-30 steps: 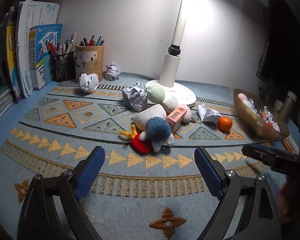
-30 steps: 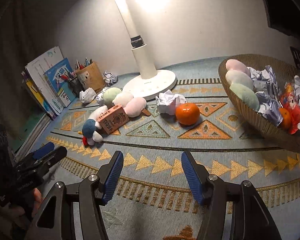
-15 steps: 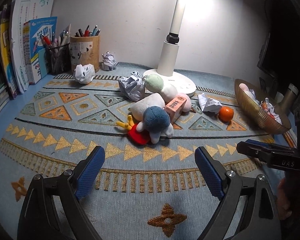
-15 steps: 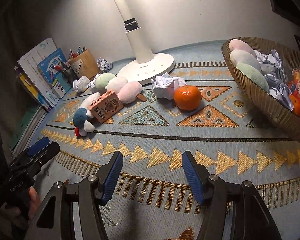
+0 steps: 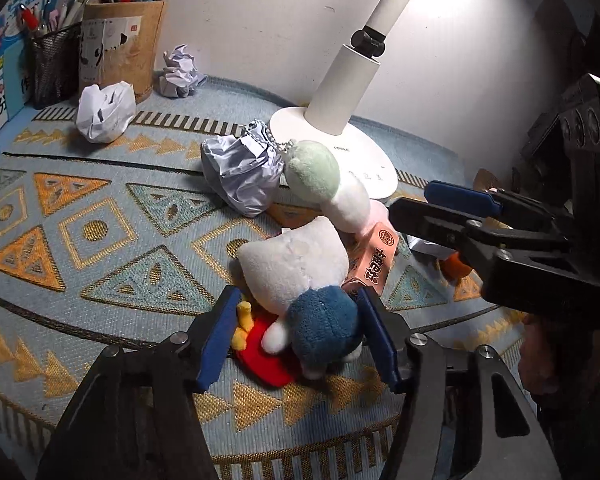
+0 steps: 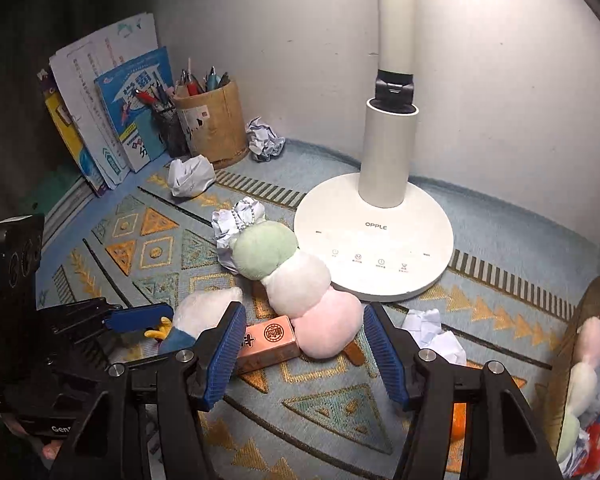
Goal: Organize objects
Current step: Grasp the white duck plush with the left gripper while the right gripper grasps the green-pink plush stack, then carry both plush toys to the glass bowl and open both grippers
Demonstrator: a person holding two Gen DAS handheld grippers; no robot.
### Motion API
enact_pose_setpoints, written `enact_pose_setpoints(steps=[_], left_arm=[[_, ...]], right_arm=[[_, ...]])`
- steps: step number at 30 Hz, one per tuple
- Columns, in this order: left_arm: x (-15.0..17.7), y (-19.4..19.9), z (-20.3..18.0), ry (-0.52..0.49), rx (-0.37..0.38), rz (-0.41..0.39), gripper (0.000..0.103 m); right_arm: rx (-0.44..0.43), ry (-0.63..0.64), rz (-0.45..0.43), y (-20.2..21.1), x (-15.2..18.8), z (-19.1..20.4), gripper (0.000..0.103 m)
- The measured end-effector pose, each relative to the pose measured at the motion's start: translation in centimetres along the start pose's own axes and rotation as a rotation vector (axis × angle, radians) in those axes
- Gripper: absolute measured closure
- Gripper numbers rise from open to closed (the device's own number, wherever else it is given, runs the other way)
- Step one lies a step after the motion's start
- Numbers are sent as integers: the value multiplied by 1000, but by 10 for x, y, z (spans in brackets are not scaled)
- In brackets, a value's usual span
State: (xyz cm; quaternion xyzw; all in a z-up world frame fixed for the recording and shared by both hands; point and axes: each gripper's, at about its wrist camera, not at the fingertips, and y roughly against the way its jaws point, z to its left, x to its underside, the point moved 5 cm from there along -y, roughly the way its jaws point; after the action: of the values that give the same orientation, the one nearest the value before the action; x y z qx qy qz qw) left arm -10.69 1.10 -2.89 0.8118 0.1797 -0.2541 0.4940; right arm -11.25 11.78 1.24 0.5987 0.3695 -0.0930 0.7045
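L gripper (image 5: 296, 340) sits low at 6 o'clock in the left wrist view; its jaws have just been closing and now straddle the duck plush (image 5: 300, 280), blue pads (image 5: 216, 344) right beside its blue cap and yellow feet, but I can't tell if they actually press on it. R gripper (image 6: 304, 352) at 6 o'clock in its own view, jaws spread, w/ the pink box (image 6: 268, 340) and the pink end of the dango plush (image 6: 296, 276) between the pads, apart from both. The duck lies on the patterned mat (image 5: 100, 232), the box leaning against it at 3 o'clock. Further back, a crumpled paper ball (image 5: 240, 176) touches the dango's green end. Lamp base (image 6: 376, 236) just behind at 12. Far back at 10–11 o'clock: another paper wad (image 5: 104, 112), pen cup (image 5: 120, 44), mesh pen holder (image 5: 54, 68), books (image 6: 112, 116). Wicker basket (image 6: 580, 320) at 3–4 o'clock in the right wrist view.
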Motion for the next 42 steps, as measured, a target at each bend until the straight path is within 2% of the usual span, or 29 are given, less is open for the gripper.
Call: enact_pose_setpoints(steps=[3, 6, 9, 10, 11, 12, 17, 19, 22, 25, 29, 31, 34, 38, 40, 42], left_arm=[[2, 3, -3, -10, -6, -20, 48], [3, 1, -6, -23, -12, -11, 48], [3, 1, -10, -38, -26, -16, 48], [4, 2, -12, -46, -34, -20, 51], [5, 3, -15, -57, -41, -28, 54], [5, 4, -16, -68, -52, -33, 55], [5, 15, -16, -68, -59, -77, 64], [4, 24, -13, -49, -50, -110, 64], [4, 44, -8, -26, -39, -165, 64], [11, 63, -8, -11, -14, -183, 64], [38, 74, -35, -89, -4, -131, 64], [56, 75, -48, -102, 19, -99, 64], [72, 65, -63, -111, 35, -78, 64], [82, 54, -73, -145, -20, -90, 64], [83, 56, -75, -162, -41, -107, 64], [85, 57, -77, -175, -31, -110, 64]], right_arm=[[39, 106, 28, -23, -5, 13, 43], [39, 119, 71, -45, -8, 15, 43], [33, 107, 71, -56, -12, 13, 44], [36, 100, 75, -58, -11, 13, 48], [56, 102, 85, -61, -9, 13, 61], [72, 107, 74, -61, -8, 15, 61], [91, 45, -14, -33, -11, 8, 63], [89, -4, -94, -4, -16, 0, 63], [139, -64, -171, 44, -15, -12, 63], [152, -115, -159, 87, 7, -16, 63], [127, -206, -23, 115, 66, -17, 62], [137, -293, 14, 123, 97, -23, 62], [102, -423, 37, 120, 130, -28, 62], [44, -553, 107, 92, 149, -36, 62], [16, -553, 124, 82, 153, -36, 62], [44, -479, 111, 85, 153, -31, 59]])
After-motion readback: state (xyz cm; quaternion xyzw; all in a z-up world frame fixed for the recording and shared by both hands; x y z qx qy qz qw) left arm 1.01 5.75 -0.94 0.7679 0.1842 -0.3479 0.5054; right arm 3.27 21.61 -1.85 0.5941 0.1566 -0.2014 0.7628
